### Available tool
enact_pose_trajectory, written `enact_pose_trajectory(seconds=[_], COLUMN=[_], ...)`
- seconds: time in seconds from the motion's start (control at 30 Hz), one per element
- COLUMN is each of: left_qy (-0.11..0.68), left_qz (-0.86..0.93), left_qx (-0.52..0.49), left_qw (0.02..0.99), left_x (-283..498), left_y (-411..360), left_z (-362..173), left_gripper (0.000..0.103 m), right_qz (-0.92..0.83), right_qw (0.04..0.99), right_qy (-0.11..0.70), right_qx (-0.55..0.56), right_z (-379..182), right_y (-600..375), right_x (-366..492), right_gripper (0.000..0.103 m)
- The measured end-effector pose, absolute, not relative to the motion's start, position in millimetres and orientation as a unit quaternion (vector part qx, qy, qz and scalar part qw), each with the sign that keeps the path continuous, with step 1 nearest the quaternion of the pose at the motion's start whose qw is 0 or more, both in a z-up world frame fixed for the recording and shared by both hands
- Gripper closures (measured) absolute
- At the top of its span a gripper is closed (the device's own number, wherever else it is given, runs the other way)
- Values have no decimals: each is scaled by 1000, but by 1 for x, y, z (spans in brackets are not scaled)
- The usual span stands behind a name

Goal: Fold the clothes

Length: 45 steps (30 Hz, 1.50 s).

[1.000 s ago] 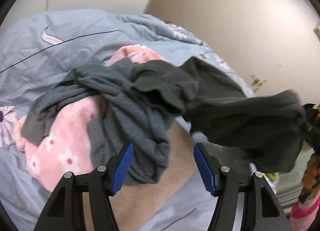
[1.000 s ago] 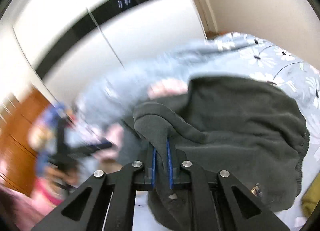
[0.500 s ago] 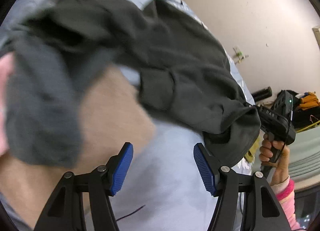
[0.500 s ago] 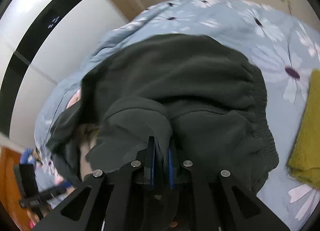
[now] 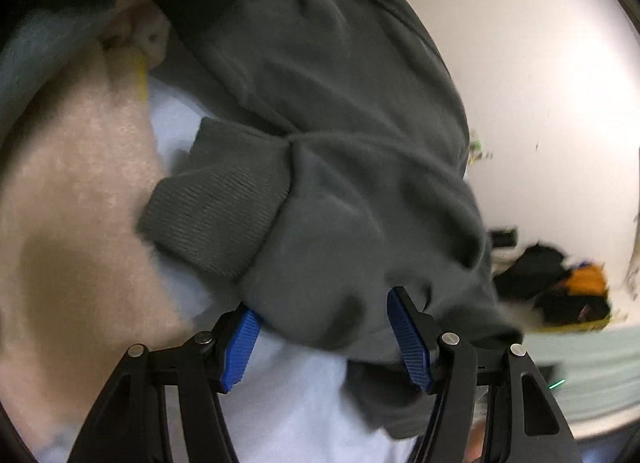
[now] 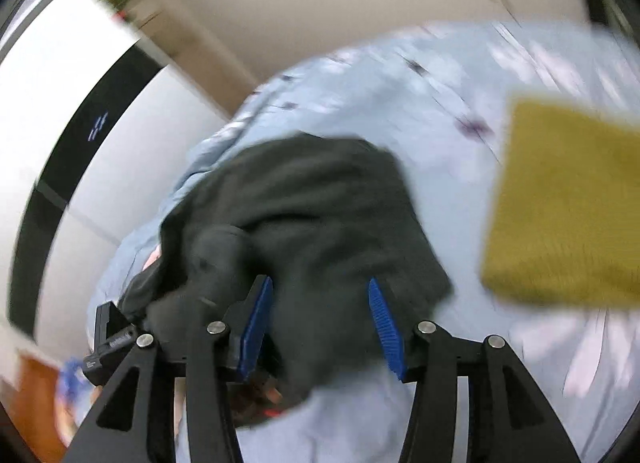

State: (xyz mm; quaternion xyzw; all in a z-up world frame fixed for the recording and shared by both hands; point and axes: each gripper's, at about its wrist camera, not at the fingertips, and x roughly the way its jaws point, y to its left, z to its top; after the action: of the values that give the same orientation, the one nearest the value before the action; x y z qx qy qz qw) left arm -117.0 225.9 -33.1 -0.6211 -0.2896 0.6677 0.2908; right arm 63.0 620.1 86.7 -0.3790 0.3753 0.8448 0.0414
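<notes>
Right wrist view shows the dark grey sweatshirt dropped in a heap on the pale blue floral bedspread; the right gripper, clamped on it half a second ago, now stands with jaws apart. The left gripper is open too, its jaws straddling a ribbed cuff. A mustard cloth lies right. Judging by this, spreading flat comes next.

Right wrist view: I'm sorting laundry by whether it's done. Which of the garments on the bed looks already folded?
The mustard-yellow garment, lying flat with straight edges on the floral bedspread. The dark grey sweatshirt lies crumpled between the open right gripper fingers.
</notes>
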Motion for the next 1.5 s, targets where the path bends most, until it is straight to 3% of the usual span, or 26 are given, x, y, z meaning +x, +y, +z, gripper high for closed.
enact_pose_trajectory(seconds=[0.13, 0.2, 0.27, 0.5, 0.6, 0.63, 0.7, 0.77, 0.83, 1.07, 1.13, 1.2, 1.27, 1.4, 1.5], left_qy=[-317, -314, -308, -347, -324, -315, -302, -289, -290, -233, -221, -205, -192, -175, -151], left_qz=[655, 653, 657, 656, 685, 697, 710, 722, 726, 804, 822, 845, 869, 909, 918], left_qx=[-641, -647, -648, -631, -616, -609, -601, -593, -588, -505, -479, -448, -412, -345, -348], left_qw=[245, 239, 231, 226, 214, 212, 210, 208, 208, 213, 215, 210, 194, 157, 113], left_x=[-115, -109, -102, -104, -107, -107, -107, -107, -107, -92, -84, -76, -73, -45, -29], left_y=[214, 209, 202, 210, 223, 226, 228, 231, 228, 189, 171, 148, 128, 37, -9], left_z=[-41, -39, -31, -42, -41, -38, -31, -25, -21, 57, 82, 108, 133, 184, 186], left_gripper=[38, 38, 36, 36, 38, 40, 55, 78, 90, 95, 96, 96, 96, 96, 96], right_qz=[779, 755, 752, 744, 739, 737, 733, 728, 717, 699, 701, 708, 732, 800, 852], right_qw=[9, -1, 3, -1, -3, -3, 5, 10, 10, 58, 62, 64, 67, 63, 39], right_qy=[483, 521, 537, 561, 571, 574, 582, 590, 607, 617, 619, 613, 591, 532, 481], right_qx=[-400, -398, -382, -363, -358, -356, -352, -349, -343, -356, -349, -345, -332, -270, -202], right_z=[31, 11, 6, -6, -14, -17, -25, -33, -41, -51, -48, -40, -19, 45, 103], right_y=[627, 627, 631, 641, 644, 645, 650, 653, 655, 650, 648, 646, 644, 641, 639], right_x=[73, 73, 71, 69, 69, 70, 66, 61, 56, 55, 58, 58, 64, 90, 133], right_gripper=[51, 45, 38, 38, 38, 38, 38, 38, 37, 37, 43, 72, 89, 95, 95])
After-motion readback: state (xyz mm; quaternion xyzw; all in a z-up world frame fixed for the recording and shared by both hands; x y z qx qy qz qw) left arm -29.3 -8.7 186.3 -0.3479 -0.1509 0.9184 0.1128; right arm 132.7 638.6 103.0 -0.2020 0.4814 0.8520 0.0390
